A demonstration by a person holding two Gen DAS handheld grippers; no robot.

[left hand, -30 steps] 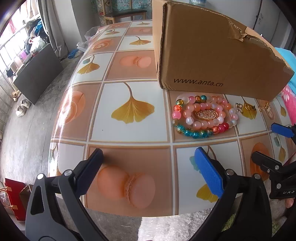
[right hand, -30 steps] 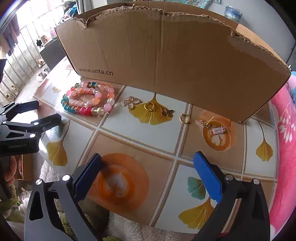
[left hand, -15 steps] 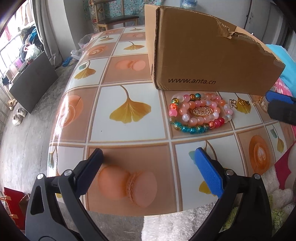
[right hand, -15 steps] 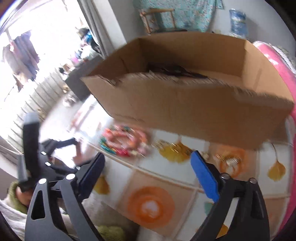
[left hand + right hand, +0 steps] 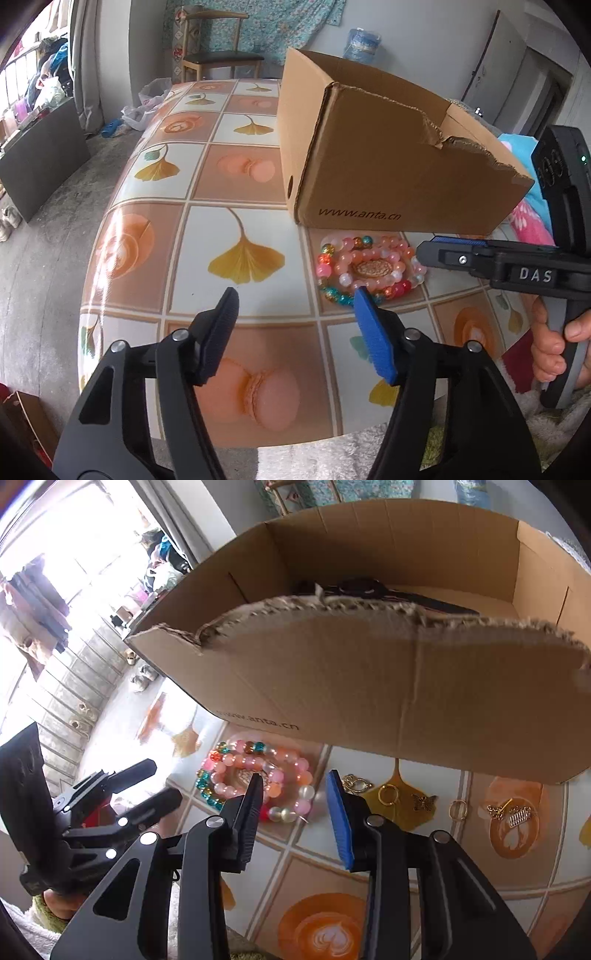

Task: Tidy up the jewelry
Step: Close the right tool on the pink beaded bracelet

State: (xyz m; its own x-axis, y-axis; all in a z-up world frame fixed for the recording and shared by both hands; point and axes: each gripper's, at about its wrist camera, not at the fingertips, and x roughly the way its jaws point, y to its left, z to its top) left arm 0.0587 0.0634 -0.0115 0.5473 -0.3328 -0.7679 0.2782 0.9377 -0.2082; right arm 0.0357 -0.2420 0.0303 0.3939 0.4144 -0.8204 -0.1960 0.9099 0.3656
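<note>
A pile of pink, orange and teal beaded bracelets [image 5: 365, 269] [image 5: 255, 775] lies on the patterned table [image 5: 147, 240] in front of an open cardboard box [image 5: 388, 177] [image 5: 369, 683]. Small gold pieces lie to its right: a chain bit [image 5: 356, 782], a ring [image 5: 388, 794], a butterfly charm [image 5: 423, 801], another ring [image 5: 457, 808] and a comb-like charm [image 5: 517, 816]. My left gripper [image 5: 295, 299] [image 5: 159, 781] hovers near the table's front, jaws closing on nothing. My right gripper [image 5: 294, 779] [image 5: 424, 251] hangs over the bracelets' right side, jaws closing, not touching them.
A dark strap-like object [image 5: 369, 589] lies inside the box. A hand [image 5: 550, 350] holds the right gripper's handle at the table's right edge. A chair [image 5: 218, 55] stands behind the table, a pink blanket [image 5: 532, 221] to the right, white fluffy fabric [image 5: 332, 454] below the front edge.
Both grippers' jaws have narrowed. The right gripper swung left from the gold pieces to above the bracelets and now sees into the box. The left view tilted upward.
</note>
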